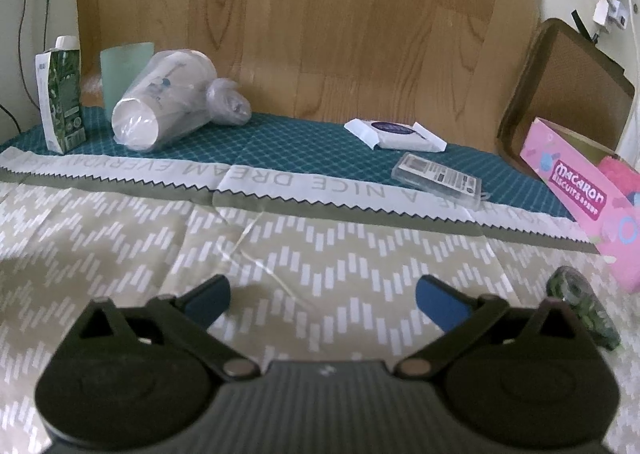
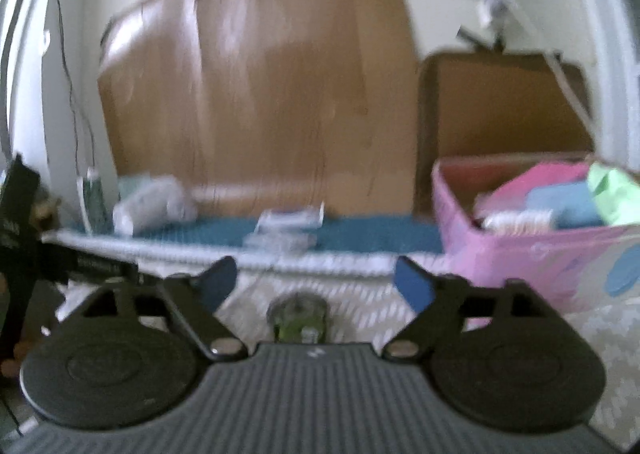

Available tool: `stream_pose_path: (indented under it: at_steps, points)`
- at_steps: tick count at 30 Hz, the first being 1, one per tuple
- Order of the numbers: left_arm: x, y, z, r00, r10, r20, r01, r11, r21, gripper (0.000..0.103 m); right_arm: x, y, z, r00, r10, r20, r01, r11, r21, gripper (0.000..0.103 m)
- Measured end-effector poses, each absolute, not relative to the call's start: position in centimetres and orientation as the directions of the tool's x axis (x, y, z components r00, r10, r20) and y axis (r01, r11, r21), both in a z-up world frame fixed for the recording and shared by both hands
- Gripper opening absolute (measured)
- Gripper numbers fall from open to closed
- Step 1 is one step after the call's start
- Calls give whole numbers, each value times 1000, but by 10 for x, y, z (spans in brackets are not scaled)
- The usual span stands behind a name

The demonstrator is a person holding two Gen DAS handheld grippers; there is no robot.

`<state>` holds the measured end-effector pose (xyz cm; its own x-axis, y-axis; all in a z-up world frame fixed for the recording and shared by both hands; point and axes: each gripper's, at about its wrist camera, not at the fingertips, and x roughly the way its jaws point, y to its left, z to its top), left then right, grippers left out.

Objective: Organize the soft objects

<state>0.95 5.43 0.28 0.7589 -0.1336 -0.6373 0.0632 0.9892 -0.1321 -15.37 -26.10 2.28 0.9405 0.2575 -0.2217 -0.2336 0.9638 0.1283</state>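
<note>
Both grippers, left gripper (image 1: 322, 296) and right gripper (image 2: 316, 282), stood with jaws wide and empty; a small green camouflage-patterned roll (image 2: 298, 318) lay loose below the right, apparently bound for the pink cardboard biscuit box (image 2: 520, 254).

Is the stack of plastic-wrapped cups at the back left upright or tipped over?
Tipped over. The wrapped cup stack lies on its side on the teal cloth, its open mouth facing the camera.

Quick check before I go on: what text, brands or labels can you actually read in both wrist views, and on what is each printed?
"MACARON BISCUITS": pink box.
"A NICE DREAM EVERYDAY", seen upside down, first and last letters unclear: white band of the bed sheet.
Too small to read: green carton, flat white packet, barcode label on the clear case.
Right wrist view: too blurred; nothing legible.
</note>
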Motion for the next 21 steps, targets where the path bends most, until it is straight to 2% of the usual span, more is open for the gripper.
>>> stream_pose_path:
  at_steps: [1,3,7,19,21]
  points:
    - [9,55,3,760,-137,-635,63,989,-137,103,-158,-262,23,950,247,-191,-226,966,125,93]
    - [9,56,3,762,-137,-633,59,988,-143,103,-167,-261,24,966,220,-137,-207,973,101,103]
    - [10,57,3,768,-125,-628,36,987,-154,103,-175,-258,26,981,183,-67,-177,981,80,103]
    - [10,81,2,792,-207,-575,23,950,-311,103,-157,-255,24,961,195,-197,-177,979,105,103]
    - [11,78,3,787,-198,-585,26,957,-288,103,-158,-256,23,954,207,-217,-187,976,107,103]
